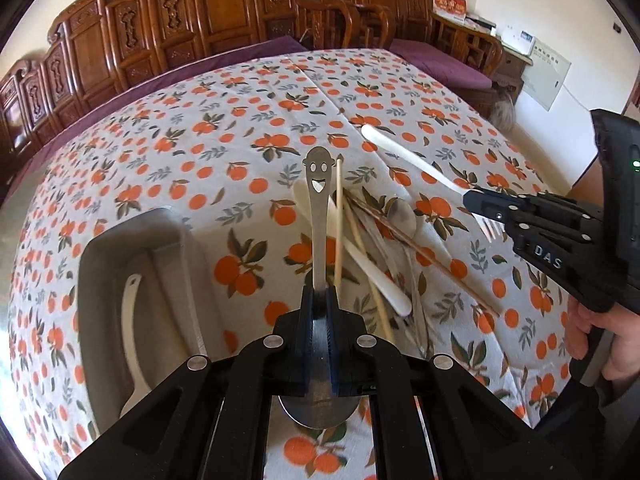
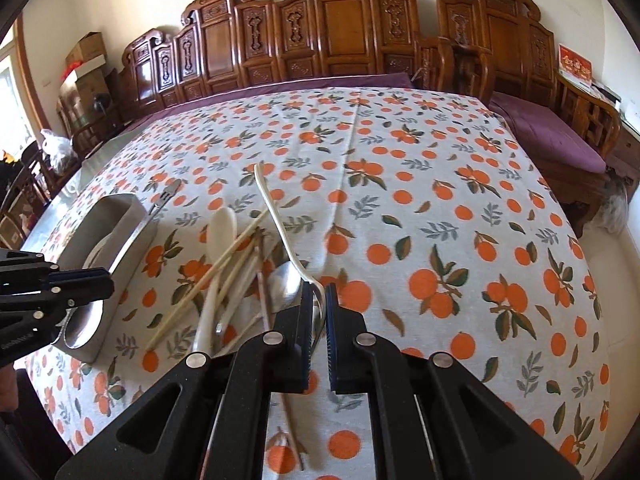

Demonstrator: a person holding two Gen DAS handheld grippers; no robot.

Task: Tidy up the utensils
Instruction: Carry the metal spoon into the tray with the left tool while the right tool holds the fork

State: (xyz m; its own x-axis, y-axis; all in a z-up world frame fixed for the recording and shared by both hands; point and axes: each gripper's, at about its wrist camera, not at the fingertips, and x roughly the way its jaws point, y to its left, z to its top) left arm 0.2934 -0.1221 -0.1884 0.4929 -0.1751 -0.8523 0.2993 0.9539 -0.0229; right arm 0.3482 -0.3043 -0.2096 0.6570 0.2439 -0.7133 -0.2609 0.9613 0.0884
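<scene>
1. The left claw [image 1: 320, 300] is closed tight on a metal spoon with a smiley face [image 1: 319, 216]. The spoon's handle sticks out past the claw tips, and its bowl sits back under the claw.
2. The right claw [image 2: 319, 300] is closed on a white-handled fork [image 2: 276, 216]. The fork's long handle points up and away from the claw, and its metal prongs are between the pads.
3. In the left view, the right claw is off to the right, and a hand [image 1: 612, 344] holds its grip.
4. A pile of utensils [image 1: 372, 248] lies on the counter [image 1: 200, 140], just past the left claw and a bit to its right. It has chopsticks, a white spoon and a metal spoon in it.
5. A grey tray [image 1: 132, 240] sits to the left of the left claw. A white spoon [image 1: 130, 344] lies inside it.
6. In the right view, the grey tray is far to the left of the right claw, and the pile is just to the left of the claw.
7. The counter has a cloth with oranges on it.
</scene>
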